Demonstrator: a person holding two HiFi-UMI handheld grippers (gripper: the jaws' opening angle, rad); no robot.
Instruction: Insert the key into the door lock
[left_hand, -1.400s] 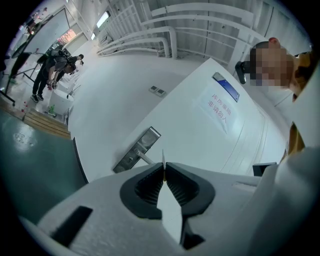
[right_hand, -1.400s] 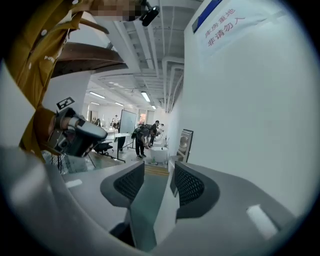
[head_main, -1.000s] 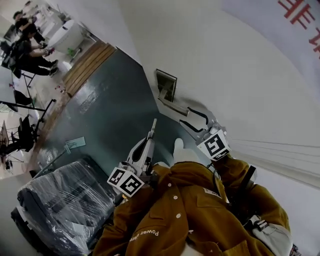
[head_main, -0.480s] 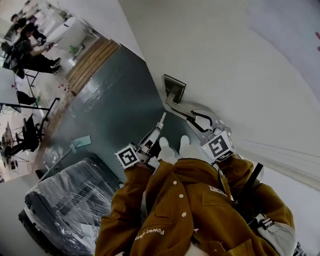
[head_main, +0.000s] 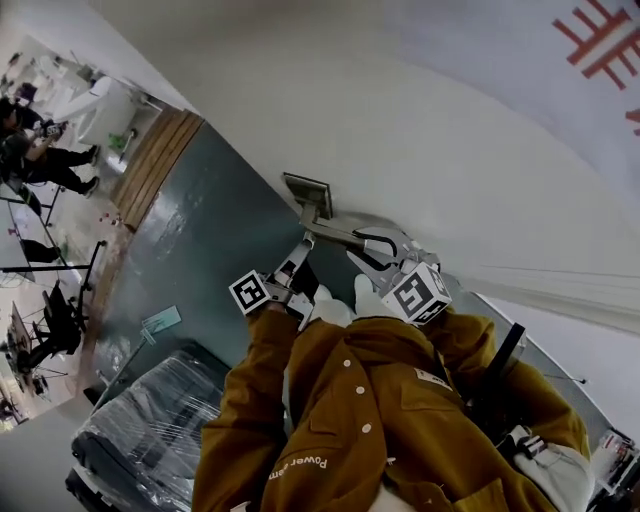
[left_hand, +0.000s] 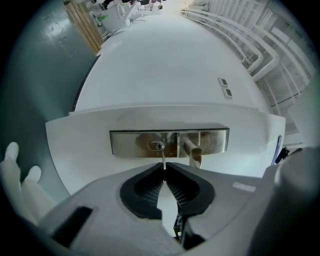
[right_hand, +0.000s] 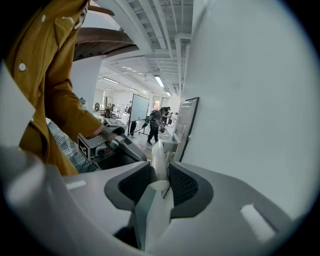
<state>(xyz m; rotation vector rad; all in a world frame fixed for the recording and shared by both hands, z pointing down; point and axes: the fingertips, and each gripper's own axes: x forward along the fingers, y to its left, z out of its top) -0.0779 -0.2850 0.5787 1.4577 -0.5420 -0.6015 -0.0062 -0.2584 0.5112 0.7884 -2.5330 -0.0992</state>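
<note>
- Steadying the door, head view: right hand-held gripper (head_main: 372, 246) clamps the silver lever handle (head_main: 340, 235).
- Left gripper view: left hand-held gripper (left_hand: 164, 169) pinches the thin silver key (left_hand: 163, 158), its tip at the oval keyhole (left_hand: 156, 145) just ahead. I'd align the blade and push straight.
- Right gripper view: jaws closed around that handle.

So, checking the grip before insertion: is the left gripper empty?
No, the left gripper pinches a thin key between its shut jaws.

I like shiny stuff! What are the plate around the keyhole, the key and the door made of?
The lock plate looks like brushed metal: silvery, softly reflecting. The key seems metal too: thin, stiff, glinting. The door has a smooth white painted finish; what's underneath I can't tell.
</note>
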